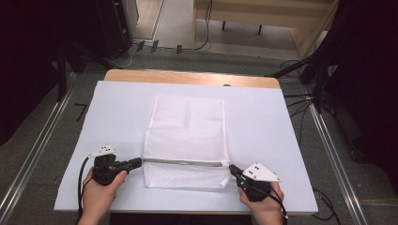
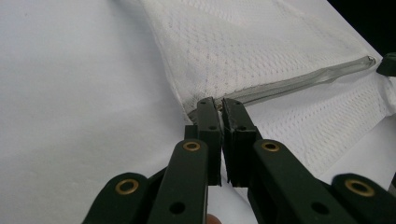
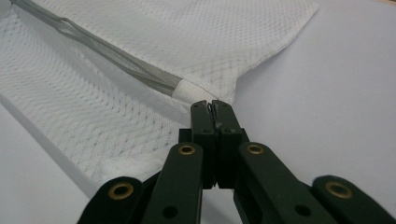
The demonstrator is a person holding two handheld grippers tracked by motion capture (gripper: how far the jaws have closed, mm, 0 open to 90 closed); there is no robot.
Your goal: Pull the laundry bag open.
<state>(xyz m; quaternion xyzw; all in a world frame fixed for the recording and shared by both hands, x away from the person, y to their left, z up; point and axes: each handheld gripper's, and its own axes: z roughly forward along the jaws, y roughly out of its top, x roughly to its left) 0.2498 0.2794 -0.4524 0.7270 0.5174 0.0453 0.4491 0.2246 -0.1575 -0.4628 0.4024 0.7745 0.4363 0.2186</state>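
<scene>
A lab or recording room, by the look of it. Black stands (image 1: 70, 51) flank a white-covered tabletop (image 1: 263, 140). Cables (image 1: 300, 101) trail over grey carpet (image 1: 47, 136).

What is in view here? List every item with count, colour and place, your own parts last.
Mesh bag: one, white, flat at the table's middle.
Zipper: one, grey, across the bag near its front edge.
Table cover: one, white, over the table.
Table: one, wooden, far edge showing.
Left gripper: one, black, shut at the zipper's left end.
Right gripper: one, black, shut at the zipper's right end.
Hands: two, holding the grippers.
</scene>
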